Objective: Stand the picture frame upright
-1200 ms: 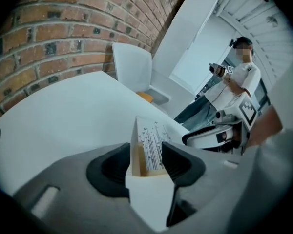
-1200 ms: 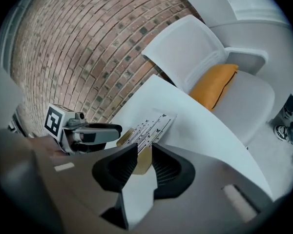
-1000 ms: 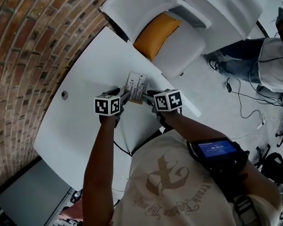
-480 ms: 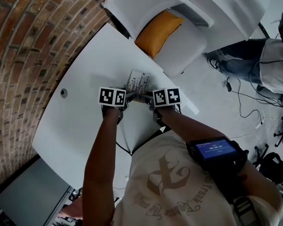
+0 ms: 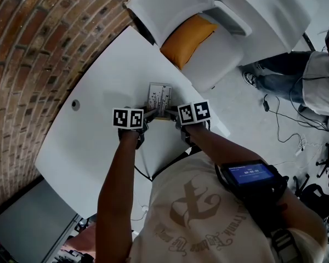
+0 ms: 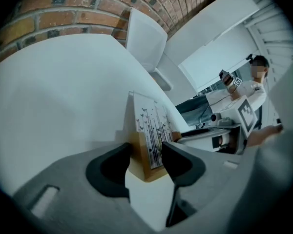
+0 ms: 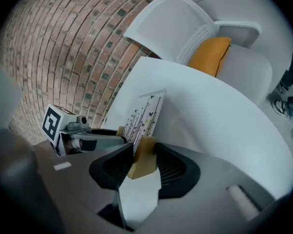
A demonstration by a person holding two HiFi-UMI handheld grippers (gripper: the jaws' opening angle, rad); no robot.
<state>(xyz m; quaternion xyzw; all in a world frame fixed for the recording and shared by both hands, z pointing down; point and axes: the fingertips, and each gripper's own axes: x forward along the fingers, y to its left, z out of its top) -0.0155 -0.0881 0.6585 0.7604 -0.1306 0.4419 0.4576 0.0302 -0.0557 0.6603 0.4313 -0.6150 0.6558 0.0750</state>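
The picture frame (image 5: 160,97), wooden-edged with a white print of thin stems and butterflies, stands tilted up on the white table (image 5: 93,141) between my two grippers. My left gripper (image 5: 149,114) is at its lower left corner and my right gripper (image 5: 171,114) at its lower right. In the left gripper view the frame (image 6: 154,128) sits between the closing jaws of the left gripper (image 6: 145,155), pads touching both faces. In the right gripper view the frame's wooden corner (image 7: 142,157) is pinched in the closing jaws of the right gripper (image 7: 141,161), the print (image 7: 146,112) rising beyond.
A white chair with an orange cushion (image 5: 187,36) stands just past the table's far edge. A brick wall (image 5: 33,43) curves along the left. A person (image 5: 304,73) sits at the right, with cables on the floor. A small round hole (image 5: 75,105) marks the tabletop at the left.
The frame has turned from a slant to square between the grippers. Both grippers have drawn level at its lower corners, the left one moving up and right.
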